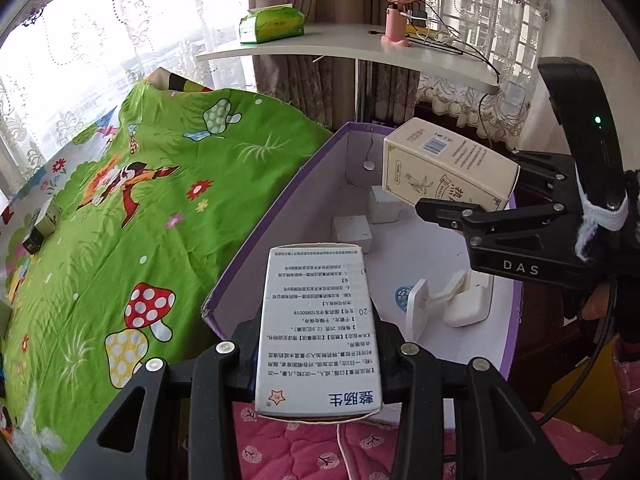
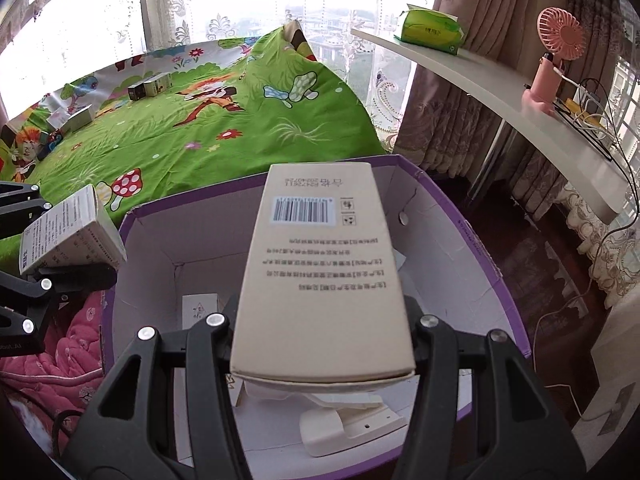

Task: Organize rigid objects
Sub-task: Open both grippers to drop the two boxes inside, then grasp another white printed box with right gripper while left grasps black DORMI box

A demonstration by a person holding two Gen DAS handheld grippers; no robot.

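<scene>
My left gripper (image 1: 318,344) is shut on a white medicine box (image 1: 316,332) with blue print, held over the near rim of a purple cardboard box (image 1: 256,232). My right gripper (image 2: 322,320) is shut on a beige carton (image 2: 320,272) with a barcode, hanging above the purple box's (image 2: 472,248) white inside. From the left wrist view the beige carton (image 1: 448,168) hangs over the far right of the purple box. The right wrist view shows the white medicine box (image 2: 72,236) at the left edge. Inside lie two small white boxes (image 1: 352,234) and a white clip-shaped device (image 1: 452,300).
A green cartoon-print sheet (image 1: 140,208) covers the bed, with several small boxes (image 2: 150,86) at its far side. A pink quilt (image 1: 320,448) lies under the purple box. A white shelf (image 1: 360,50) carries a green tissue pack (image 1: 272,24), a pink fan (image 1: 396,8) and cables. Dark wooden floor (image 2: 540,264) is at the right.
</scene>
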